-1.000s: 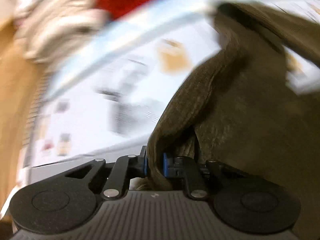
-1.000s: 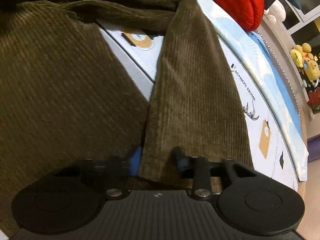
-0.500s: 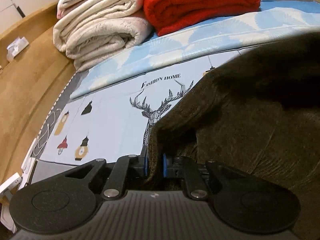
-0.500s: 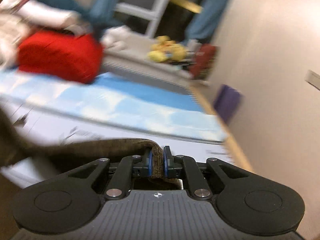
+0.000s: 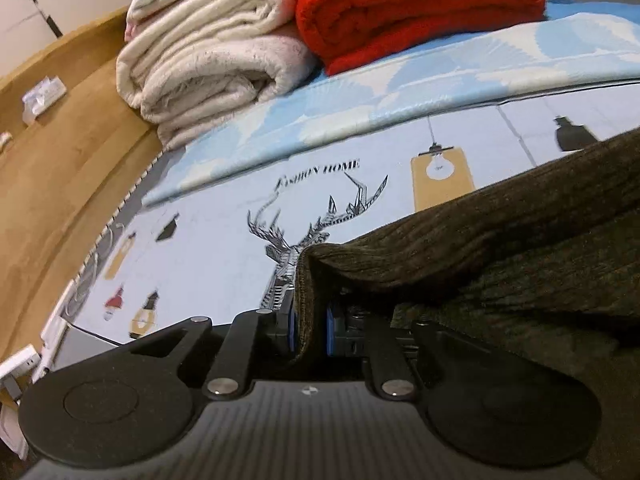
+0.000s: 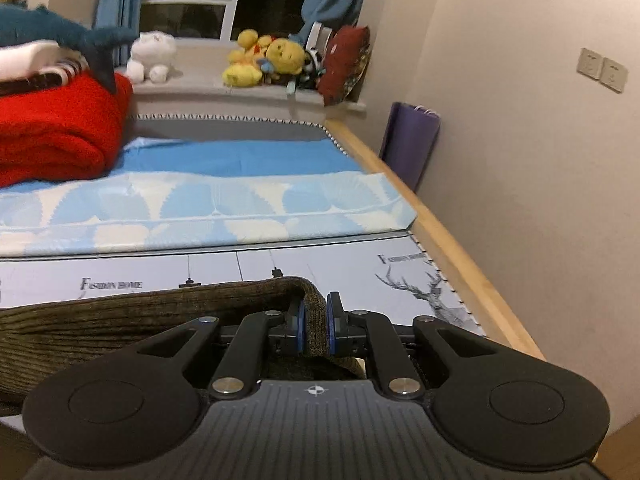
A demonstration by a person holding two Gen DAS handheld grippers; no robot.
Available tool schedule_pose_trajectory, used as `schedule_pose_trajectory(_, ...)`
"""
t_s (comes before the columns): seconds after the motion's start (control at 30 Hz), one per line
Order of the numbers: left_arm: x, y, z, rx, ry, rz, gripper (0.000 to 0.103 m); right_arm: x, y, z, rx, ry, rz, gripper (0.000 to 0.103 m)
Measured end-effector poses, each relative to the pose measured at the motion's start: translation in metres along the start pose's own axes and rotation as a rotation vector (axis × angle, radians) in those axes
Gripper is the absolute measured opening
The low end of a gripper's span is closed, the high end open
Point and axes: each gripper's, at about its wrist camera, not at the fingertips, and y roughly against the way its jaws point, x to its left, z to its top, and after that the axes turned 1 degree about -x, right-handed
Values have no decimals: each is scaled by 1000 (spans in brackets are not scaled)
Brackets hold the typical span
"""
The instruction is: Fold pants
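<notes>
- My left tongs [image 5: 311, 330] were clenched on a folded edge of the dark olive-brown corduroy pants [image 5: 500, 248], the ribbed cloth pinched between the blue pads [image 5: 291, 330].
- From that grip the pants draped away to the right over the bed, covering part of the pale printed sheet with the deer drawing [image 5: 312, 224] and the words "Fashion Home".
- My right tongs [image 6: 315, 328] were likewise clenched on another edge of the same pants [image 6: 120, 320], a narrow band of cloth squeezed upright between the pads.
- In the right wrist view the cloth ran leftward from the grip, held up off the sheet [image 6: 320, 260].
- Farther back on the bed lay a folded red knitted blanket [image 5: 408, 4], with a rolled cream fleece blanket [image 5: 208, 56] just beside it.
- A light blue leaf-patterned cover [image 6: 208, 208] lay between those blankets and the pants.
- Yellow plush toys [image 6: 272, 60] sat on the window sill beyond the bed.
</notes>
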Motion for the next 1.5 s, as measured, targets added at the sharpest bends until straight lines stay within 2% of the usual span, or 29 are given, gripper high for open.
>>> schedule_pose_trajectory(0.1,-4,-20,3,35,17,-15,15,25,-47,11,12,4,-19,11)
schedule_pose_trajectory(0.23,4,-48,11,121,61,-87,20,53,-104,26,20,-42,-33,13)
schedule_pose_trajectory(0.3,12,-57,21,190,96,-129,20,61,-123,29,19,-110,-77,38)
schedule_pose_trajectory(0.33,15,-58,26,223,113,-152,26,61,-126,27,19,-166,-89,43)
schedule_pose_trajectory(0.37,20,-58,34,257,127,-193,47,59,-126,21,17,-241,-77,46)
schedule_pose_trajectory(0.4,24,-54,39,265,139,-221,58,56,-126,13,18,-310,-44,48)
schedule_pose_trajectory(0.43,29,-47,46,259,158,-218,70,54,-125,0,21,-375,-11,49)
schedule_pose_trajectory(0.47,33,-39,54,241,165,-194,76,52,-125,-15,27,-417,4,50)
schedule_pose_trajectory(0.53,35,-22,65,199,173,-181,77,52,-131,-47,59,-456,15,51)
schedule_pose_trajectory(0.57,34,-12,69,170,193,-216,76,50,-139,-65,90,-472,24,51)
schedule_pose_trajectory(0.63,27,4,74,133,232,-355,72,43,-164,-88,213,-540,18,50)
schedule_pose_trajectory(0.7,10,20,76,115,223,-510,57,30,-178,-104,245,-667,26,50)
schedule_pose_trajectory(0.73,-2,29,75,109,196,-595,49,27,-185,-112,264,-698,22,50)
schedule_pose_trajectory(0.77,-12,36,75,110,166,-671,45,26,-192,-117,281,-706,23,50)
schedule_pose_trajectory(0.87,-54,58,67,141,8,-894,46,23,-210,-128,300,-751,66,50)
schedule_pose_trajectory(0.9,-68,63,62,147,-61,-943,49,22,-212,-130,284,-766,73,51)
schedule_pose_trajectory(0.97,-93,72,49,142,-202,-961,60,19,-219,-128,252,-774,88,51)
schedule_pose_trajectory(1.03,-115,75,35,134,-319,-909,60,19,-224,-127,236,-784,91,51)
schedule_pose_trajectory(1.1,-127,73,28,126,-376,-869,53,19,-229,-127,217,-785,92,50)
schedule_pose_trajectory(1.13,-130,73,27,120,-387,-851,37,19,-231,-126,212,-773,85,46)
schedule_pose_trajectory(1.17,-130,70,29,125,-380,-838,20,19,-232,-125,216,-759,80,21)
schedule_pose_trajectory(1.2,-126,67,33,141,-355,-838,18,17,-234,-126,222,-767,89,7)
schedule_pose_trajectory(1.27,-121,63,41,149,-305,-841,13,10,-225,-119,188,-797,98,6)
schedule_pose_trajectory(1.37,-116,69,46,112,-285,-862,12,1,-188,-85,68,-773,114,5)
schedule_pose_trajectory(1.4,-113,70,46,103,-287,-883,12,-4,-172,-75,36,-756,86,5)
schedule_pose_trajectory(1.43,-111,71,47,96,-296,-909,12,-11,-160,-74,40,-743,14,5)
schedule_pose_trajectory(1.5,-116,80,44,83,-330,-977,12,-32,-157,-98,142,-795,-136,5)
